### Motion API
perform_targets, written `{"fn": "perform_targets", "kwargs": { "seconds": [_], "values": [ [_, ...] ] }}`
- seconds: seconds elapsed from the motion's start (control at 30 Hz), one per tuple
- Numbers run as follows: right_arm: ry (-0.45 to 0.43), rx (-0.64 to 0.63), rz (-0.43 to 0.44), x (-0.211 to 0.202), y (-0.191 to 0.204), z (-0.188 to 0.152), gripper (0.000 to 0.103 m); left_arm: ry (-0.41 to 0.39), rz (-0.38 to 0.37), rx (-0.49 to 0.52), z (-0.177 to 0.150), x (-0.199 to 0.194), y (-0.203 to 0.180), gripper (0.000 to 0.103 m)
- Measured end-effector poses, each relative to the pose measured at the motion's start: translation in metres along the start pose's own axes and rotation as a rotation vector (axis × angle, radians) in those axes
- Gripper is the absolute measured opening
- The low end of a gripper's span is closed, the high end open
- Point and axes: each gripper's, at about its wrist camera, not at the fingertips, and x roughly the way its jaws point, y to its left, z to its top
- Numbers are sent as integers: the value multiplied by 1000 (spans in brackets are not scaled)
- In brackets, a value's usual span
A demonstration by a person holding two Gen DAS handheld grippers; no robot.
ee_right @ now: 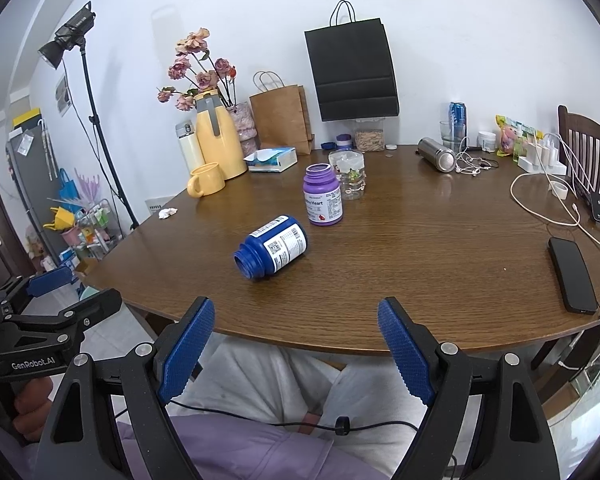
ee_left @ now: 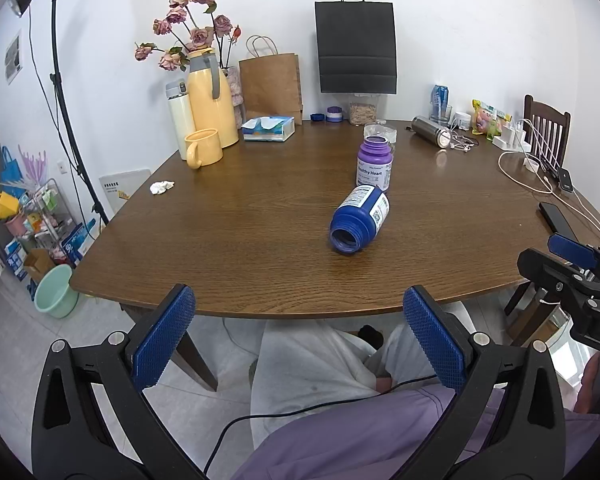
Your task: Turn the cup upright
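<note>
Two bottles: blue bottle (ee_left: 360, 219) lying mid-table (ee_left: 236, 248), purple bottle (ee_left: 374, 164) upright behind.

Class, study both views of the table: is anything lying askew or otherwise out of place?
Yes. The dark blue bottle lies on its side mid-table, lidless, open mouth toward the camera, while the purple bottle behind it stands upright. A steel flask also lies tipped over near the back. Nothing looks spilled.

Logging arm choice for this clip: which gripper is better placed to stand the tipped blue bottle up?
Probably the right gripper, narrowly. The blue bottle lies close ahead of it, just left of centre; from the left gripper the bottle sits farther off to the right. Both are open, off the table.
</note>
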Motion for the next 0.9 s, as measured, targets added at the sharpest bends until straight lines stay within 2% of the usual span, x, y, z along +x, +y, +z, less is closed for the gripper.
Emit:
{"fn": "perform_targets", "kwargs": {
  "seconds": [0.5,0.63,0.77,0.9],
  "values": [
    [-4,-9,-1,-2,2,1,88,4,-2,2,0,2,-1,103],
    [19,-12,9,14,-6,7,88,12,-27,1,5,13,-5,103],
    [71,31,-1,47,-24,21,88,48,-180,57,18,56,-18,103],
    [98,45,-3,76,-40,42,88,67,-189,137,23,104,-37,103]
  ]
}}
